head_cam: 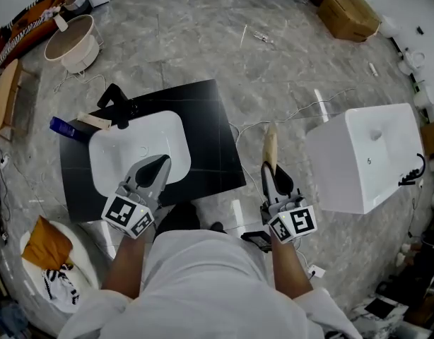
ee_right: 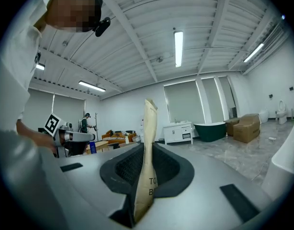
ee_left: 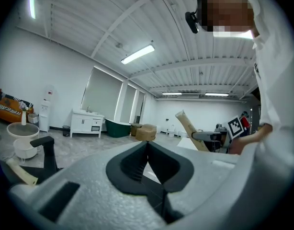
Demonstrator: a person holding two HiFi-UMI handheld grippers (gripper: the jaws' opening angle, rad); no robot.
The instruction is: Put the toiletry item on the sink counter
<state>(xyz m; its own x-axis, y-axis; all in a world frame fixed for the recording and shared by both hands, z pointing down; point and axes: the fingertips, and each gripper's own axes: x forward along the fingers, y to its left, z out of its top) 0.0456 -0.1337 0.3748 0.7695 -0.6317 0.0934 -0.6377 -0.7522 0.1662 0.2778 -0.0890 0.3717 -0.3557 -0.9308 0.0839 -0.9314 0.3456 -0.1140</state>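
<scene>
Right tongs (ee_right: 146, 152) clamped on slim paper packet (ee_right: 149, 121); left tongs (ee_left: 147, 143) shut, empty. Risk: slipping from thin grip, missing counter (head_cam: 206, 122).

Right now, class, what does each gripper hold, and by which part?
The right gripper pinches the tan paper packet in its jaws by one end; the rest sticks out beyond. The left gripper is shut, holding nothing.

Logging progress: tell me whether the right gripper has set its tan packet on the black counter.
No, the tan packet is pinched upright in the right gripper, off to the side of the black counter.
</scene>
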